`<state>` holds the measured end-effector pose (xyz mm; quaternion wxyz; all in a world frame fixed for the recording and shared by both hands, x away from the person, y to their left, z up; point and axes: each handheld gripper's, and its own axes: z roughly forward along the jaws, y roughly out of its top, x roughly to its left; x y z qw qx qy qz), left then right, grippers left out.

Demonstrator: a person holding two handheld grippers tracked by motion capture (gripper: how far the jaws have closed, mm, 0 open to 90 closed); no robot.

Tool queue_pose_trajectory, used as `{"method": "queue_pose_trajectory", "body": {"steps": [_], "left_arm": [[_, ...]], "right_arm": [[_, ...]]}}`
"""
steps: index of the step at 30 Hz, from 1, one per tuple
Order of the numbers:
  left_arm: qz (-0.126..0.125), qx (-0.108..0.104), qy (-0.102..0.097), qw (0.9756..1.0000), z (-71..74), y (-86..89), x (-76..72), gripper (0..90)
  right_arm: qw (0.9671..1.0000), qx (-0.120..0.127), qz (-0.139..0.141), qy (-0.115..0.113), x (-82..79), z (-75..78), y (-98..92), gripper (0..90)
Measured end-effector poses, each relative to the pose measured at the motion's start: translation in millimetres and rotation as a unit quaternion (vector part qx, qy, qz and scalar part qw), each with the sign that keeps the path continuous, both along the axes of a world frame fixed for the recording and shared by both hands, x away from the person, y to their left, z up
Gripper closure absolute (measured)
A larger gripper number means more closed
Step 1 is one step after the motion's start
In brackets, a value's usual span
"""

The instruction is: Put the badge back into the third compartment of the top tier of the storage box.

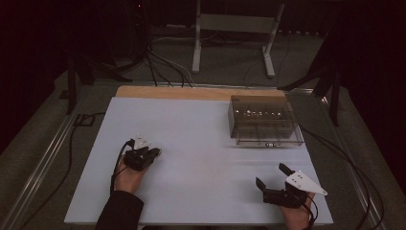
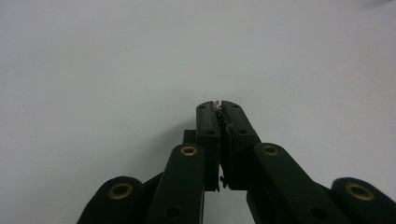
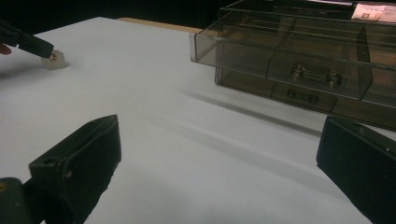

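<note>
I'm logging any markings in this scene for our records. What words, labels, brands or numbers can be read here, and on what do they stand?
No text can be read.
A pale label lies on top of the clear drawer box: it bears dark print, too small and blurred to read.
The left gripper and the right gripper bear no visible lettering, and the white table top is unmarked.

- Clear drawer cabinet (image 1: 264,122) at far right of white surface (image 1: 191,143), one drawer pulled out.
- Metal frame legs (image 1: 230,38) on floor beyond.
- Cables (image 1: 163,64) on floor.
</note>
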<state>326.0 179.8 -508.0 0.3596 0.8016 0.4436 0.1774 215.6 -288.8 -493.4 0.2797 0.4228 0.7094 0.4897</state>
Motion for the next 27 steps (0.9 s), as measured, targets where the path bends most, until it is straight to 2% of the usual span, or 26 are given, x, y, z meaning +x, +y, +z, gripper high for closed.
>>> {"method": "queue_pose_trajectory", "body": {"steps": [9, 12, 14, 27], "left_arm": [[0.000, 0.005, 0.003, 1.0000, -0.2, 1.1, -1.4, 88.7], [0.002, 0.001, 0.003, 1.0000, -0.2, 1.1, -0.9, 89.0], [0.005, -0.009, 0.003, 0.9999, 0.1, 2.2, 0.0, 89.1], [0.008, -0.016, 0.001, 0.9998, 1.2, 1.6, 0.3, 89.2]], "right_arm": [[1.0000, -0.001, 0.000, 0.001, 0.0, -0.1, 0.2, 0.0], [1.0000, -0.001, 0.000, 0.001, 0.1, -0.1, 0.2, 0.0], [1.0000, 0.000, 0.000, 0.001, 0.2, -0.1, 0.0, 0.0], [1.0000, -0.001, 0.001, 0.001, 0.4, -0.4, 0.4, 0.0]]}}
